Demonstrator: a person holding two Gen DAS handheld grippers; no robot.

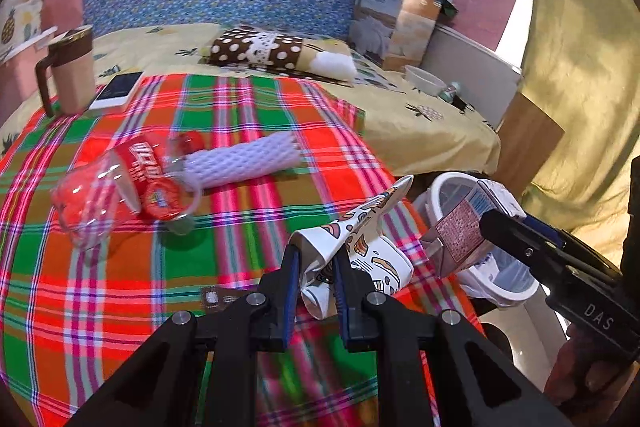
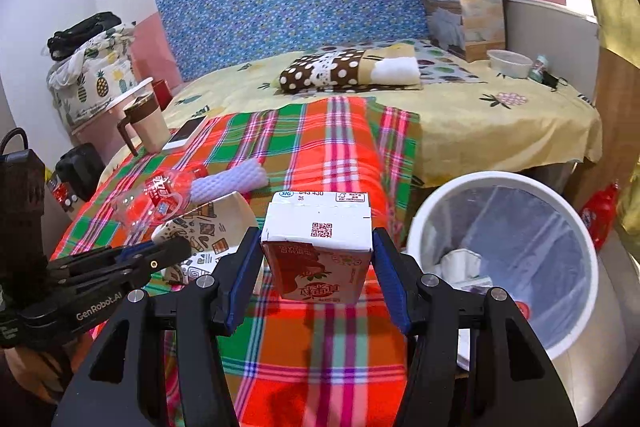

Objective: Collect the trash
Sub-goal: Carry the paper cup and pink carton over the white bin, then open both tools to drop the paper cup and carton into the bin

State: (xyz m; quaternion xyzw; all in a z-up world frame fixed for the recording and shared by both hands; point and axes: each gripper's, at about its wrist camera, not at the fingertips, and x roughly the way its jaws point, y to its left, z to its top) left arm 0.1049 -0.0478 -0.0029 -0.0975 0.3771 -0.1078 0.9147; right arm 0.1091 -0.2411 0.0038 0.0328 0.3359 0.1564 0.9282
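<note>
My left gripper (image 1: 317, 269) is shut on a crushed paper cup (image 1: 360, 227) with a printed pattern, held above the plaid cloth near the bed's edge. The right wrist view shows the same cup (image 2: 208, 227) low on the left. My right gripper (image 2: 316, 253) is shut on a red-and-white drink carton (image 2: 320, 247), just left of a white bin (image 2: 500, 181) with a clear liner. A crushed plastic bottle (image 1: 120, 187) with a red label and a white foam net sleeve (image 1: 244, 163) lie on the cloth.
A brown-lidded mug (image 1: 72, 75) and a phone (image 1: 118, 89) sit at the cloth's far left corner. A polka-dot pillow (image 1: 256, 47), a box (image 1: 392, 23) and a bowl (image 1: 424, 79) are farther back. A red bottle (image 2: 600, 211) stands on the floor beyond the bin.
</note>
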